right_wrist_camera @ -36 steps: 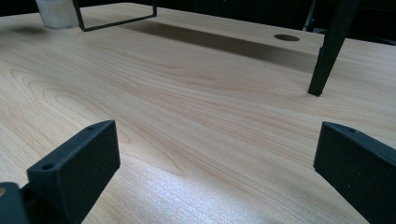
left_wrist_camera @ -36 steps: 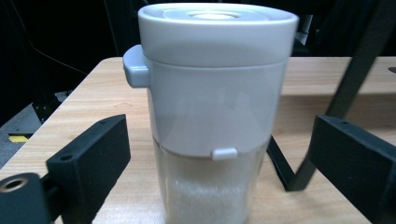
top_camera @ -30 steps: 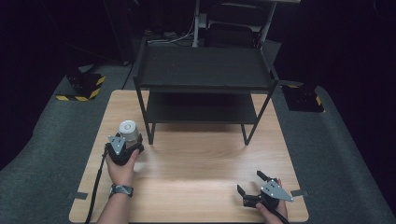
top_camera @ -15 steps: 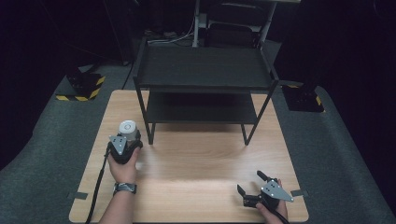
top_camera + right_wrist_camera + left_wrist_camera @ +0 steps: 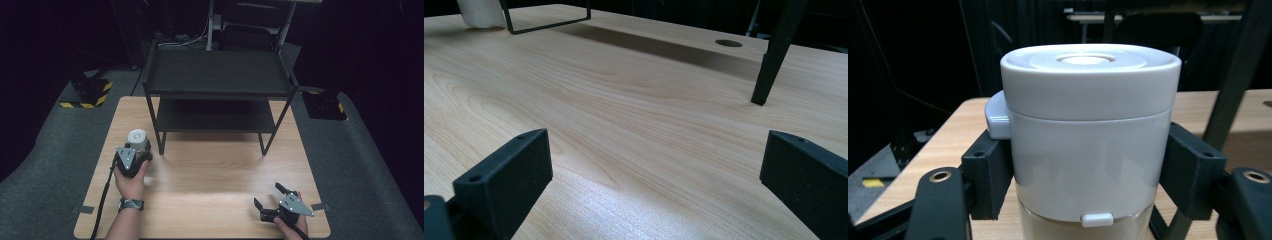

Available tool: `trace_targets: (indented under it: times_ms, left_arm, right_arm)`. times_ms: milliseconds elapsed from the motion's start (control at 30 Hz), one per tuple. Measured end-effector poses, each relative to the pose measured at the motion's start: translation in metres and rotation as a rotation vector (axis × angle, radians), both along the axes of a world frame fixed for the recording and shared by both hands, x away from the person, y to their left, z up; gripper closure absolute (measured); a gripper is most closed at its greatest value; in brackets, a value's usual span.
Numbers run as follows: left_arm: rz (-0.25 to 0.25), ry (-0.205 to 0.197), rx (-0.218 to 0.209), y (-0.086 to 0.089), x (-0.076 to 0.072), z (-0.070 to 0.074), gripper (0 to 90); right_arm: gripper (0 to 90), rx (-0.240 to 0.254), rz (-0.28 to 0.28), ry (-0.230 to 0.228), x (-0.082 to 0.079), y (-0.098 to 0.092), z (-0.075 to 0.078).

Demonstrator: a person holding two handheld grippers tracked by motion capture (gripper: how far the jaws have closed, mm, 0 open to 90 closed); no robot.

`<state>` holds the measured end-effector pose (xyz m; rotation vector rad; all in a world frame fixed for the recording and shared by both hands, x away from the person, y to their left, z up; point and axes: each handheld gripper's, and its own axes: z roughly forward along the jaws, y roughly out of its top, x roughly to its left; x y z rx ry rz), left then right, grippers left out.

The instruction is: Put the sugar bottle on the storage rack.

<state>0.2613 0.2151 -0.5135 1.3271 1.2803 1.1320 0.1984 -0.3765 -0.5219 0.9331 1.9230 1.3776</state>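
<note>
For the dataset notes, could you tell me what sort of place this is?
Probably a lab or recording studio: a wooden table on grey carpet, dark surroundings, hazard-striped blocks on the floor, and a black shelf set up as a prop.

No legible text, seemingly.

left gripper (image 5: 134, 155) with white container (image 5: 137, 138) drawn slightly nearer the person, off the rack (image 5: 218, 95)
</note>
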Motion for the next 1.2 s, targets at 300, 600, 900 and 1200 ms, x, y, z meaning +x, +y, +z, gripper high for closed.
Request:
trace_targets:
  times_ms: [300, 600, 900, 1200]
  left_arm:
    - [-0.029, -0.036, -0.002, 0.004, -0.02, 0.009, 30.7]
    - [-0.069, -0.027, -0.003, -0.004, -0.04, 0.016, 30.7]
    - [-0.136, -0.02, -0.005, -0.022, -0.055, 0.016, 30.7]
    - [-0.195, 0.005, -0.032, -0.044, -0.054, 0.022, 30.7]
  right_arm:
    - [0.0, 0.001, -0.001, -0.002, 0.0, 0.0, 0.0]
    - [0.0, 0.0, 0.0, -0.001, 0.0, 0.0, 0.0]
    - [0.0, -0.002, 0.0, -0.003, 0.0, 0.0, 0.0]
    - [0.0, -0.003, 0.001, -0.005, -0.001, 0.0, 0.0]
